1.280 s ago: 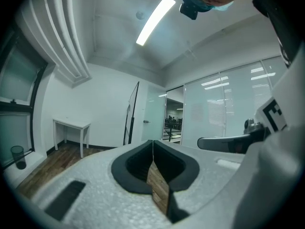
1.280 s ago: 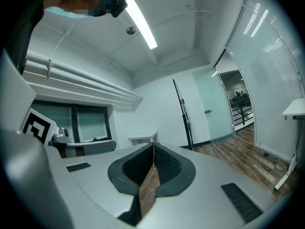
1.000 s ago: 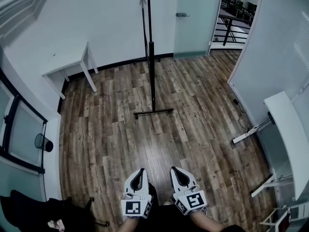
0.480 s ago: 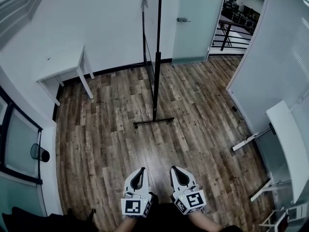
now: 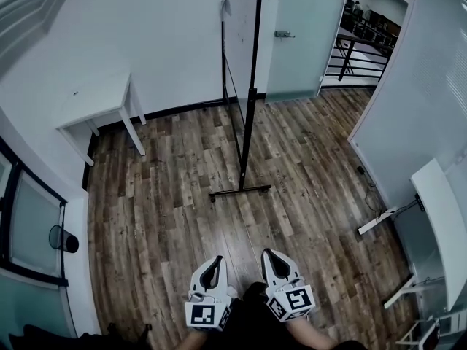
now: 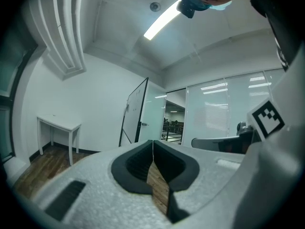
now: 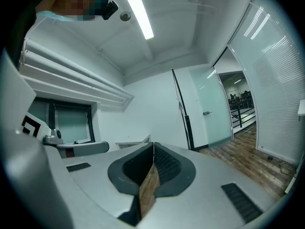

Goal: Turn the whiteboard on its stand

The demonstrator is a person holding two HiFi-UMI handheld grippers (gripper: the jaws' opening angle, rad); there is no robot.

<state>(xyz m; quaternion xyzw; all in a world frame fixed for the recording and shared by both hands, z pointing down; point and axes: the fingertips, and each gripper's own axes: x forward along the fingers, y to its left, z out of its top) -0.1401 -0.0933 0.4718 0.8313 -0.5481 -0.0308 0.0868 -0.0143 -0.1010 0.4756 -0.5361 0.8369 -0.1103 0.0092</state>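
The whiteboard [image 5: 238, 20] stands edge-on on its black stand [image 5: 249, 115], whose foot bar [image 5: 239, 191] rests on the wooden floor in the middle of the room. Both grippers are held low and close to the person, well short of the stand. My left gripper [image 5: 215, 261] and right gripper [image 5: 268, 254] point toward it, jaws shut with nothing between them. In the left gripper view the whiteboard [image 6: 136, 109] shows far ahead beyond the shut left gripper [image 6: 152, 143]. The right gripper view shows the stand's pole [image 7: 184, 116] beyond the shut right gripper [image 7: 153, 145].
A white table [image 5: 101, 99] stands against the wall at the left. A frosted glass door [image 5: 298, 42] and an open doorway with a railing [image 5: 361, 49] lie behind the stand. A white desk [image 5: 446, 224] is at the right, a black bin [image 5: 64, 239] at the left.
The view has shifted: the stand now sits further right and lower in the head view, with more of the board showing. Both grippers stay shut, side by side.
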